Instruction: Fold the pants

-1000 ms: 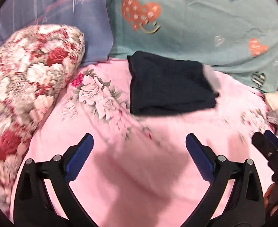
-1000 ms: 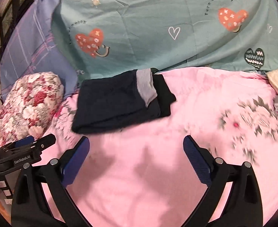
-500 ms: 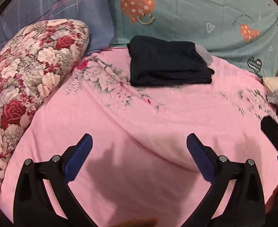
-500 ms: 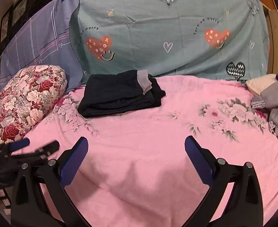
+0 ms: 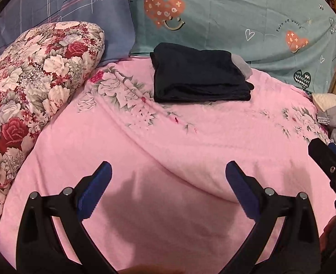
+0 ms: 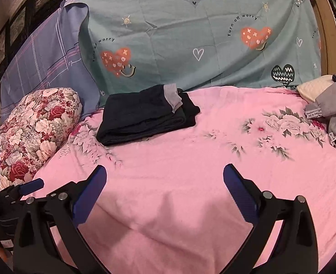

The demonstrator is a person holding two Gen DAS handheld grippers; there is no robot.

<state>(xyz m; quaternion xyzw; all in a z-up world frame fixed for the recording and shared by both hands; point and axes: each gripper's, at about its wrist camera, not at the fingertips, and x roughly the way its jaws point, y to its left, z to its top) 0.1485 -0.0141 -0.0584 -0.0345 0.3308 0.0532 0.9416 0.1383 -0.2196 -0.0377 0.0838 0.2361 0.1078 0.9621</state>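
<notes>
**Clerk:** Left wrist view, item one: left gripper (image 5: 166,188), jaws spread wide, nothing between them, hovering over bare pink blanket (image 5: 168,159). Right wrist view, item two: right gripper (image 6: 164,190), likewise agape and empty, over the same blanket.

**Checker:** And the pants?

**Clerk:** Item three: pants (image 6: 145,114), dark, lying as a compact stacked rectangle at the far side of the bed, its back edge close against the teal heart-print sheet (image 6: 202,34). A grey band, likely the waistband, is turned up at the right end. Both grippers are well apart from it.

**Checker:** Surroundings?

**Clerk:** Floral pillow (image 5: 35,80) to the left of the pants, near but not touching. Grey garment (image 6: 334,118) and a cream item at the right edge of the bed. Blue plaid sheet (image 5: 65,4) behind the pillow.

**Checker:** Status of the fold?

**Clerk:** By appearance, complete or nearly so; layers sit fairly square. If a tidy-up is wanted, I judge the grey band to be the one loose point. Approach low from the right end, pinch only that flap, lay it flat, and avoid dragging the stack, since soft knit on plush blanket would slide and splay the layers.
</notes>
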